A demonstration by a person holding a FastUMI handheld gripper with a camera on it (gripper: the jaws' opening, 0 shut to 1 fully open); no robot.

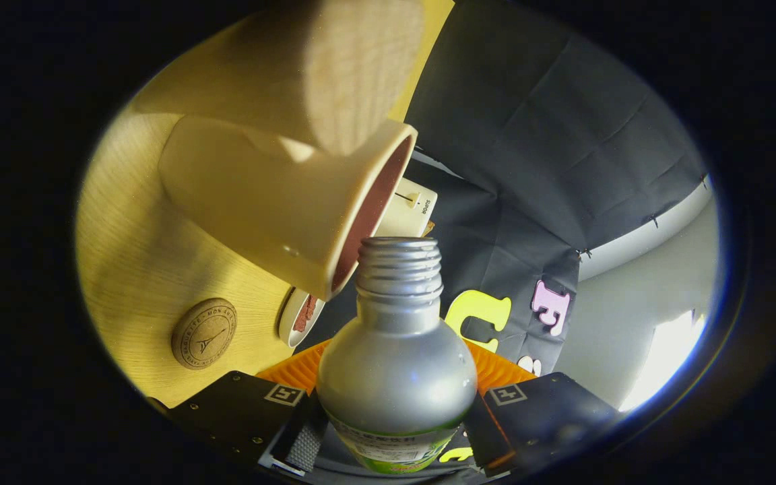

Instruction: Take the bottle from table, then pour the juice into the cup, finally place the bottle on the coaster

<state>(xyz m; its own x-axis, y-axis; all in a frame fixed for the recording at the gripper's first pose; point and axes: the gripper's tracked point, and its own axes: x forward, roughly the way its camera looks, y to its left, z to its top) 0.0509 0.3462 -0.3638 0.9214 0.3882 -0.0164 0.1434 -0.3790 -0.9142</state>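
Note:
A silver bottle with a green label and an open threaded neck sits between my fingers, and my gripper is shut on its body. The whole scene looks rolled sideways, so the bottle is tilted relative to the table. A cream cup with a reddish-brown inside stands on the wooden table, its mouth right beside the bottle's neck and just beyond it. No liquid can be made out. A round cork coaster lies on the table, nearer to my fingers than the cup.
A small white dish with a reddish inside sits between the cup and the coaster. Behind the cup are a white device and a pale wooden block. An orange ribbed mat shows behind the bottle. The black cloth wall stands beyond.

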